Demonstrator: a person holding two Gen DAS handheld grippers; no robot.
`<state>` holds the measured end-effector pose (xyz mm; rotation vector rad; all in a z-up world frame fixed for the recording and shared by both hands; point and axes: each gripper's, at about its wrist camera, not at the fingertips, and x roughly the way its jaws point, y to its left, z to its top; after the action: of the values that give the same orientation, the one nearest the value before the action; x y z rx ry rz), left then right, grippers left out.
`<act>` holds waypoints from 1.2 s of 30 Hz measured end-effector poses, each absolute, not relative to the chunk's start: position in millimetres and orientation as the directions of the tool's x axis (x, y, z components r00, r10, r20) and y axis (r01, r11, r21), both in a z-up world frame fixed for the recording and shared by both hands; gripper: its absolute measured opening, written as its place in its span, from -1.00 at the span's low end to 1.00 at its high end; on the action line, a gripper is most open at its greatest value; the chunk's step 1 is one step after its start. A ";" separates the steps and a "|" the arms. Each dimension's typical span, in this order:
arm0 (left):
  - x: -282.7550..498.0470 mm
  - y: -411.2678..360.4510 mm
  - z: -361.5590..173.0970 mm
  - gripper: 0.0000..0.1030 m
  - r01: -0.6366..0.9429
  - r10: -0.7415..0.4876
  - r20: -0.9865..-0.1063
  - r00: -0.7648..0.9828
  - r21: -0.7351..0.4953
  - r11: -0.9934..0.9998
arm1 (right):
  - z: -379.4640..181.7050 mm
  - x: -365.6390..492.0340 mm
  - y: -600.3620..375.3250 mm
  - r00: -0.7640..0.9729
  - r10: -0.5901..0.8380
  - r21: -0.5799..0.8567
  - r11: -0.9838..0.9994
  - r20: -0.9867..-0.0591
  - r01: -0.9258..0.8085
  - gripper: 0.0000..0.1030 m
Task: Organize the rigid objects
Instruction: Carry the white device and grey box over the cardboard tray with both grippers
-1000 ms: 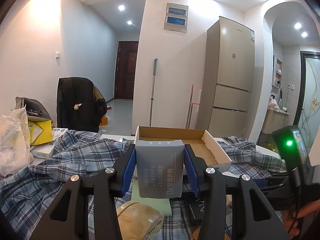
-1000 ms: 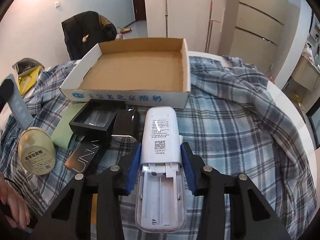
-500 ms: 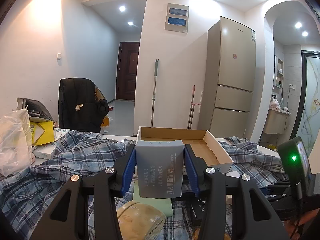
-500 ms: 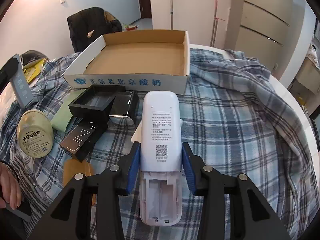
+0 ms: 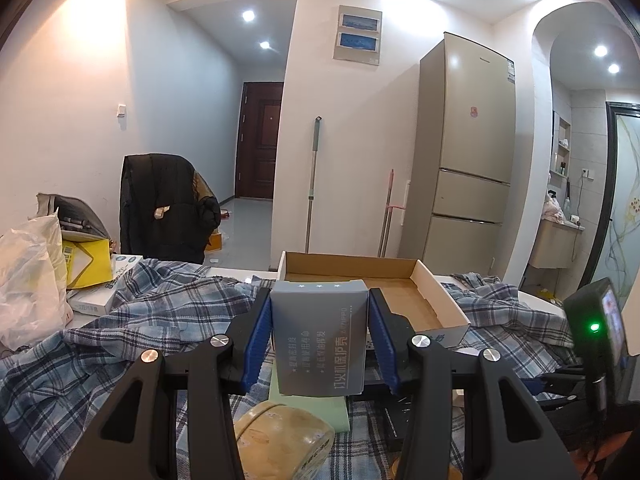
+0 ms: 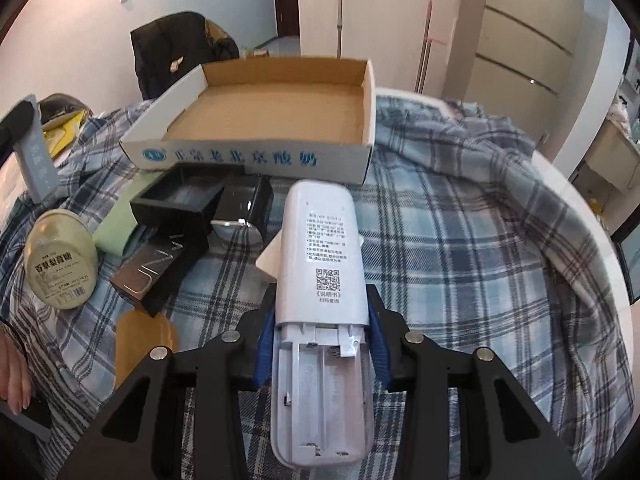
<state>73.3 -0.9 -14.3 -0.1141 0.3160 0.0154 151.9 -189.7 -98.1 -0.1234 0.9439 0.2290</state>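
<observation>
My left gripper is shut on a small grey box with white print, held above the plaid cloth in front of the open cardboard tray. My right gripper is shut on a white remote control, back side up, with its battery bay uncovered. The remote's tip points at the front wall of the cardboard tray, whose inside is bare. At the left edge of the right wrist view the grey box shows in the other gripper.
On the plaid cloth lie a round beige tin, a pale green flat box, an open black box, a black glossy case, a long black box and a wooden piece. A hand shows at the lower left.
The remote has risen off the cloth a little in the right gripper and its tip sits closer to the tray's front wall. The left gripper and its grey box have stayed put.
</observation>
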 end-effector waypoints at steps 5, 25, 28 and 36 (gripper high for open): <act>73.4 -1.4 -14.0 -0.05 -0.029 -0.006 -0.308 0.951 -0.110 0.994 | -79.1 143.7 -194.4 0.613 0.156 0.006 0.971 -0.774 -0.240 -0.26; 83.6 3.0 11.4 -0.05 -0.051 0.027 -0.308 0.951 -0.072 0.996 | -32.4 141.6 -197.0 0.696 0.213 0.054 0.968 -0.685 -0.243 -0.37; 100.1 9.6 22.7 -0.05 -0.054 0.028 -0.310 0.950 -0.075 0.996 | -18.4 154.9 -191.2 0.720 0.209 0.047 0.970 -0.662 -0.239 -0.37; 178.7 22.9 33.0 -0.05 -0.045 -0.010 -0.462 0.887 -0.108 0.993 | -8.0 200.9 -167.5 0.722 0.208 0.061 0.972 -0.660 -0.225 -0.37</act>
<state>178.7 22.9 33.0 -0.1169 0.4804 0.0184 200.9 -167.5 -8.0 -0.0239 0.7256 0.2392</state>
